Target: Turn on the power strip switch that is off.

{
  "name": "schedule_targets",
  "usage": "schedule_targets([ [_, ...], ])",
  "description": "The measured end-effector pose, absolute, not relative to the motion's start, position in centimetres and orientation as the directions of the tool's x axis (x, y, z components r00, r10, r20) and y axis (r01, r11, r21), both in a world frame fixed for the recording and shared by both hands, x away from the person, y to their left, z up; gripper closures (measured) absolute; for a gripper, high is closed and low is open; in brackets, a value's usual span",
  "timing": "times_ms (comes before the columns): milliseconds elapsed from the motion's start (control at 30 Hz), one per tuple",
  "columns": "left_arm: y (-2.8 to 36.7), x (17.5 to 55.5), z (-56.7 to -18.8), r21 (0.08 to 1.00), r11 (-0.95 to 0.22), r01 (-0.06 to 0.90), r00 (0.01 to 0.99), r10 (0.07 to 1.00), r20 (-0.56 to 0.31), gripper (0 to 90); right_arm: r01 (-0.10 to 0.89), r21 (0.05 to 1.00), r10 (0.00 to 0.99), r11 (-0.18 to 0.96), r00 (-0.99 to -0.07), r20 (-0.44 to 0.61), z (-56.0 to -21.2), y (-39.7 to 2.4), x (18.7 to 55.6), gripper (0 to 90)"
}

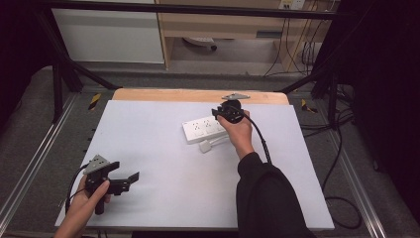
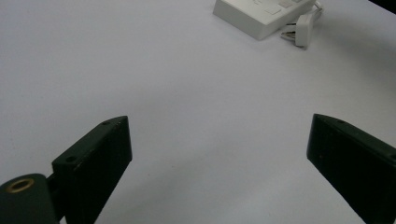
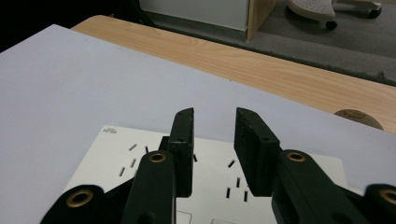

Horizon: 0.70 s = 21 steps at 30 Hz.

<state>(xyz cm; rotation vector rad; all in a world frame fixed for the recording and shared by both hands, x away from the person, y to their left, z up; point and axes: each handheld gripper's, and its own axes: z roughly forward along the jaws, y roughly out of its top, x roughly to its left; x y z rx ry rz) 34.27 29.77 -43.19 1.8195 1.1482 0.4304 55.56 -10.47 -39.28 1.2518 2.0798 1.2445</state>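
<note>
White table [image 1: 148,148], power strip [image 3: 140,163] under right tool [image 3: 215,140]

The power strip [image 1: 205,129] is white, its face patterned with rows of short dark socket slots. The plug [image 1: 206,146] beside it is white too, with metal-grey pins. The surface [image 1: 163,168] is a plain pale lilac-white sheet over a light wood-grain board edge. Both the left gripper [image 1: 126,181] and right gripper [image 3: 212,154] are matt black, with brass-coloured rings at the screw holes. The person's sleeve [image 1: 262,193] is black.
</note>
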Motion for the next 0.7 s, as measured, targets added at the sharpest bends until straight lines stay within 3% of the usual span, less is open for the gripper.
schedule_targets([
  [700, 29.8, 34.3, -43.2, 0.834, -0.154, 0.530, 0.503, 0.849, -0.163, 6.8, 0.488, 0.840, 0.835, 0.235, -0.544, 0.082, -41.1, -10.0, 54.9, 80.7],
])
